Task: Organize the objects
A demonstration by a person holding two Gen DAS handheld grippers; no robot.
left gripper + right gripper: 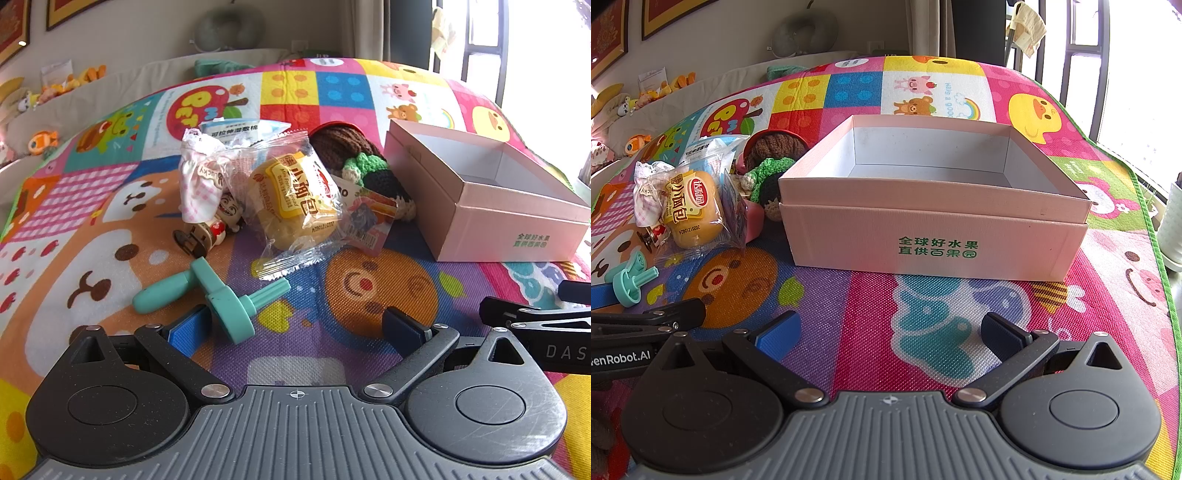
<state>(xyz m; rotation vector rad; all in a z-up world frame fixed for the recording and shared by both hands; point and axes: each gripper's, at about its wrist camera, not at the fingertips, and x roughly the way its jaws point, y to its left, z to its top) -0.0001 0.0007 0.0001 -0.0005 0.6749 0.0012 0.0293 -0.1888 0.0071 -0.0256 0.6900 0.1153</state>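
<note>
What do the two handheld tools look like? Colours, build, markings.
Both match: ribbed grey body, two round black hubs, black linkage arms with silver pins. Left tool and right tool each carry one bright blue pad and one dark navy pad. White lettering on the sides.

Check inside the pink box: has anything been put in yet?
Nothing shows inside the pink box: its white back and side walls and far floor are bare. The near front wall hides the nearest strip of floor, so that part is unseen.

Cartoon play mat (923, 332) — pink box (934, 236), bread packet (295, 199), teal tool (218, 295)
</note>
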